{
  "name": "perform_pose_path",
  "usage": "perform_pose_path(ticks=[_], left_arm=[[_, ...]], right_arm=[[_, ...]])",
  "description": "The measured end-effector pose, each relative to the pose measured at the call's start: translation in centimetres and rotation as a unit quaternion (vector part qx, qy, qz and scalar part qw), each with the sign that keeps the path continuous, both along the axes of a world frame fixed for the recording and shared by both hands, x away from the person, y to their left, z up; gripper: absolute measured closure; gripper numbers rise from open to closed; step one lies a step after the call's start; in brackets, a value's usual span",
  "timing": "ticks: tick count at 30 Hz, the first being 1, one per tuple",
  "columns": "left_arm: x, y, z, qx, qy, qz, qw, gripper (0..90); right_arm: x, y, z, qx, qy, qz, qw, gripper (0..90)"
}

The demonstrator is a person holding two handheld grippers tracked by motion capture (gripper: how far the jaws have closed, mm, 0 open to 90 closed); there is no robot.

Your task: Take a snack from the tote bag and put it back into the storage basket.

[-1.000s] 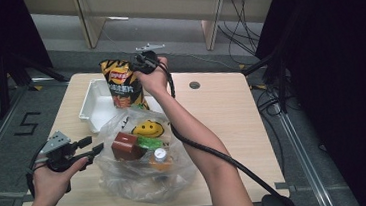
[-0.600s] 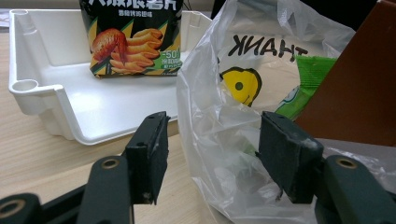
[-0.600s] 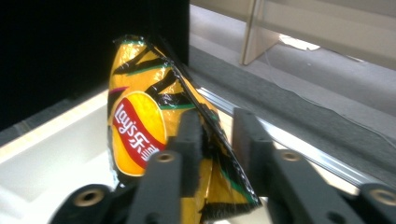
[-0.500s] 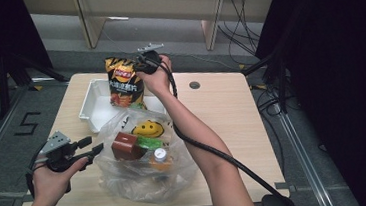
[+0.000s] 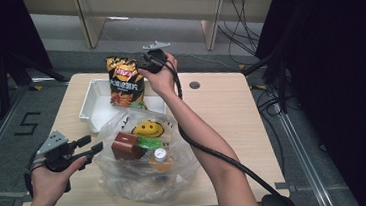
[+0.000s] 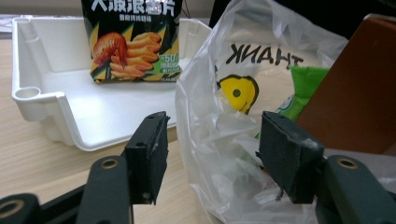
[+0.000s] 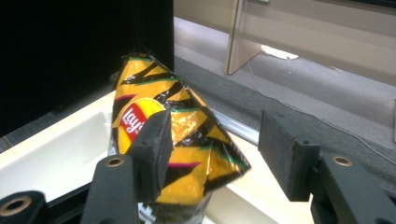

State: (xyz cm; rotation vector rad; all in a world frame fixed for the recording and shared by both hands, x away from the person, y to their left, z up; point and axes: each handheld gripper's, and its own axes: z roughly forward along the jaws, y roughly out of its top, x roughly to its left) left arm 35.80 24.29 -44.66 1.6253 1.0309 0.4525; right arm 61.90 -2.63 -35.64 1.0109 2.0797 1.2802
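The chip bag (image 5: 125,82) stands in the tray (image 5: 96,108) by the bench's far edge — light, crinkly, slippery. The right gripper (image 7: 210,154) has just been opening its fingers, the bag's top between them unpressed; best pinched at the top seam. The left gripper (image 6: 212,154) — fingers apart — holds nothing.

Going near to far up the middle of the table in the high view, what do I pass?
Clear plastic bag with a bottle and brown box inside, then the white tray, then the chip bag standing in it, with the right gripper at its top.
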Motion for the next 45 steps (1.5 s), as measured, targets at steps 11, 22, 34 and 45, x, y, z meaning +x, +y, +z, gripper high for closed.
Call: perform_pose_path(ticks=[11, 22, 34, 45], left_arm=[[-0.1, 1.1, 1.9, -0.050, -0.021, 0.014, 0.9984, 39.3], [4.0, 2.1, 2.9, -0.015, -0.023, 0.040, 0.9988, 56.1], [10.9, 1.1, 1.5, 0.042, 0.020, 0.022, 0.9986, 79.5], [16.0, -3.6, -0.3, 0.093, 0.067, -0.029, 0.9930, 89.5]], right_arm=[[-4.1, -2.9, 0.7, 0.017, 0.002, 0.021, 0.9996, 49.9], [-10.2, -8.0, 1.2, 0.038, 0.002, 0.076, 0.9964, 56.8], [-14.6, -12.5, 1.5, 0.055, -0.006, 0.088, 0.9946, 53.7], [-17.3, -17.5, -0.3, 0.061, -0.008, 0.042, 0.9972, 53.1]])
